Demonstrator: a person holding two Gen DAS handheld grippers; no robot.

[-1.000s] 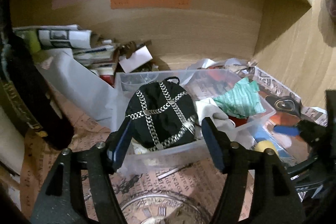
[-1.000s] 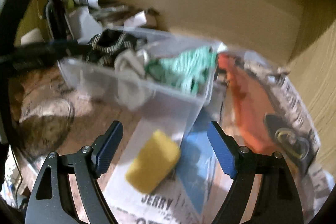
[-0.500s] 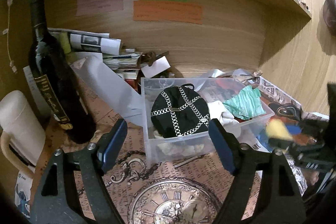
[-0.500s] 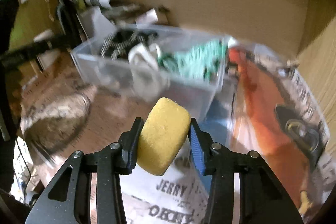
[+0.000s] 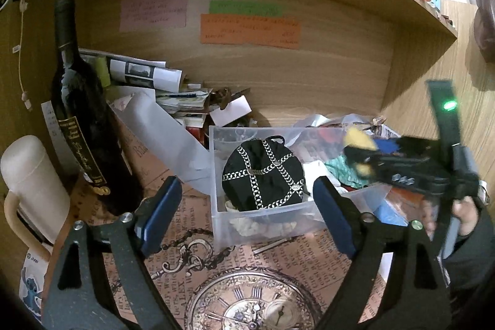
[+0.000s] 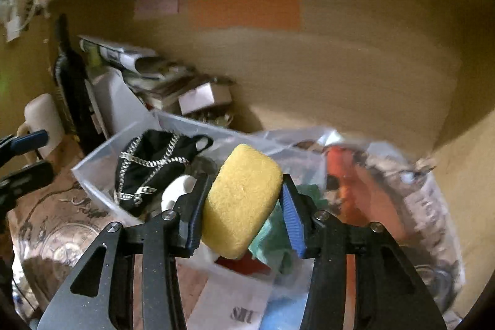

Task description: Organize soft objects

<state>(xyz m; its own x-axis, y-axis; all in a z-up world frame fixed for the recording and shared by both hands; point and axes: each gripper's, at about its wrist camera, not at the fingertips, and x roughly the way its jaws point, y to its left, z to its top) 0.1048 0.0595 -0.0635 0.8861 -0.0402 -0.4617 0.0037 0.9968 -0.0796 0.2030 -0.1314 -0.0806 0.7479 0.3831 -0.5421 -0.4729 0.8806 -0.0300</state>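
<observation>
Right gripper (image 6: 243, 203) clamps yellow sponge (image 6: 241, 200) between blue pads, holds it above clear plastic bin (image 5: 222, 206). Below and beyond its fingers: green cloth (image 6: 272, 237); black chain-trimmed cap (image 6: 148, 169) ahead to left, inside bin. Left gripper (image 5: 246, 212) spread wide, nothing between fingers, near bin's front wall; cap straight ahead. Dark wine bottle (image 5: 83, 119) upright, far left of left gripper.

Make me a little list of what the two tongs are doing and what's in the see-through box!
right tongs: shut on the yellow sponge, over the box
left tongs: open, empty, in front of the box
clear plastic box: on the desk
in the box: black cap with silver chains, green cloth, something white
beside the box: dark bottle, white mug
</observation>
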